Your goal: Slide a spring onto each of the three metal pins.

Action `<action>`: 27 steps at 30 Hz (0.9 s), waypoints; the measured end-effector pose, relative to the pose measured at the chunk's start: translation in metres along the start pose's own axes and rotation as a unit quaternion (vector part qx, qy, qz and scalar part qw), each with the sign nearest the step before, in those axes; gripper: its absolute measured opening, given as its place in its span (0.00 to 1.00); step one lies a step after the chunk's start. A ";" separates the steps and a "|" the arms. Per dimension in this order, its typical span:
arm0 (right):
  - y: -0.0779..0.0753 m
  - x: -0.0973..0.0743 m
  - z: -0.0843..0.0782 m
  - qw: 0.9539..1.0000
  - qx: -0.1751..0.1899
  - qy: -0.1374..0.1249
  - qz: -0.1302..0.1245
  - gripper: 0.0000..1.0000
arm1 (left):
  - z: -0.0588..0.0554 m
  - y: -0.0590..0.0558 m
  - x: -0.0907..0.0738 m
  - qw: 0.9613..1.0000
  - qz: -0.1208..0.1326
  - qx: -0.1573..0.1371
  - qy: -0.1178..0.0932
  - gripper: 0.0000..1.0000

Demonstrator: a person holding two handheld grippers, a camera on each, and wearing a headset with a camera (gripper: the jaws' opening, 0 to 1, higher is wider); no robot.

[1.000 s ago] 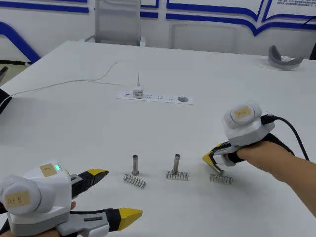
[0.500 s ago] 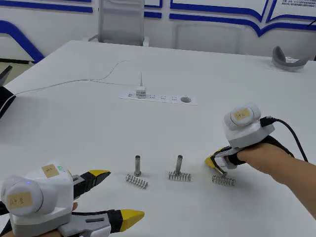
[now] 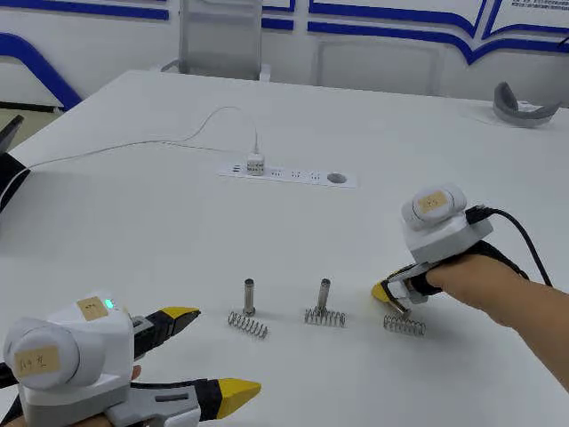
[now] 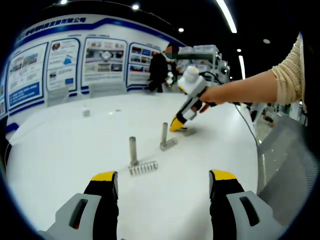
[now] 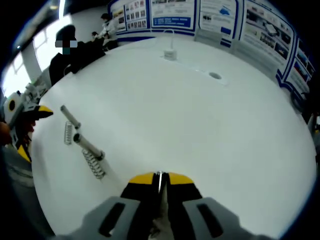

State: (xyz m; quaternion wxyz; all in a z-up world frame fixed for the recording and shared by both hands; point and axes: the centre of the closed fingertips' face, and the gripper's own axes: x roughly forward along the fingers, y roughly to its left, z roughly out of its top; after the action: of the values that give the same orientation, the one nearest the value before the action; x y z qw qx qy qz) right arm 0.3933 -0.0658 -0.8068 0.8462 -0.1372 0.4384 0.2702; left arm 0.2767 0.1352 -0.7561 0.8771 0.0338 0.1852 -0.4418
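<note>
Nothing is done yet, by the look of it: none of the three springs is on a pin. Two pins stand upright in a row toward the near edge of the counter (image 3: 133,205), the left pin (image 3: 249,296) and the middle pin (image 3: 324,293). Each has its spring lying flat just in front of its foot, the left spring (image 3: 247,325) and the middle spring (image 3: 324,317).

Further toward the right edge, the right claw (image 3: 391,295) is tipped down with its yellow tips pressed together on the third pin (image 3: 397,308). In the right gripper view that pin shows as a thin metal sliver pinched between them. The third spring (image 3: 404,326) lies on the counter just beside it, on the near side. Whether the pin's foot touches the counter I can't tell.

The left claw (image 3: 206,351) hangs by the near left corner, jaws wide apart, holding nothing, well clear of the row.

To my eye the step in hand is the right-hand pin: gripping it so its spring can go on. The next move, I'd say, calls for the left claw to come across and pinch the third spring softly by its coils. Then it has to line the open end up with the pin's tip and push it along. If the two axes don't match, the spring will likely snag on the pin's end.
</note>
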 end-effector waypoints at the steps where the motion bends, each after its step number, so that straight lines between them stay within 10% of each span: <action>1: 0.000 0.000 0.000 1.000 0.000 0.001 0.000 0.10 | 0.000 0.000 0.000 1.000 0.000 0.000 0.000 0.76; 14: 0.000 0.001 -0.001 0.999 -0.008 0.041 -0.020 0.09 | 0.000 0.001 0.001 1.000 -0.001 -0.001 0.000 0.75; 27: 0.003 -0.005 0.001 0.999 -0.010 0.002 -0.037 0.09 | 0.006 0.002 -0.001 1.000 0.001 0.002 -0.006 0.74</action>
State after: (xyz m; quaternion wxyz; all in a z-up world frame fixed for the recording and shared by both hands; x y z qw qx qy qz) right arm 0.3897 -0.0643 -0.8027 0.8534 -0.1618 0.4319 0.2428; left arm 0.2788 0.1360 -0.7506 0.8786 0.0334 0.1791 -0.4414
